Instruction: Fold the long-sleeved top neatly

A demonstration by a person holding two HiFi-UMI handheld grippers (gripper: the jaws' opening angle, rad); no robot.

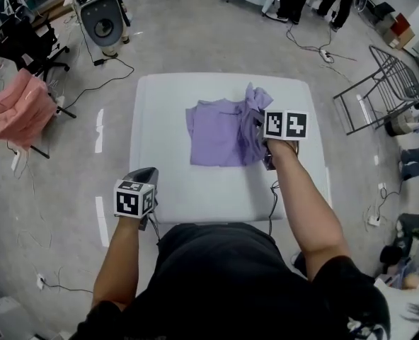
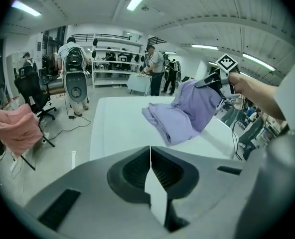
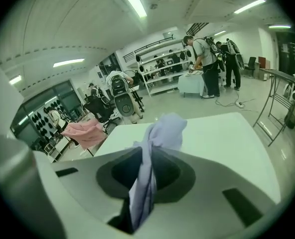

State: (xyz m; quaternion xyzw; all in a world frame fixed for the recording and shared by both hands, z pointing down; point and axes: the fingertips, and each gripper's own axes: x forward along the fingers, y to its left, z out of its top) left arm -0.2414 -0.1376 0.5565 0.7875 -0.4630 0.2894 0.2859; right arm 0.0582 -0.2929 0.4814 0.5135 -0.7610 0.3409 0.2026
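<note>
R gripper [image 3: 142, 183] pinches lilac top [image 1: 216, 137]; L gripper [image 2: 150, 168] closed, empty.

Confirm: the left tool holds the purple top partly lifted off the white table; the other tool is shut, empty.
Wrong side: the right tool holds the purple top partly lifted off the white table; the left tool is shut, empty. See the right gripper view.

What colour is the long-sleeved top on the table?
The top is plain light purple; the head view shows it best.
</note>
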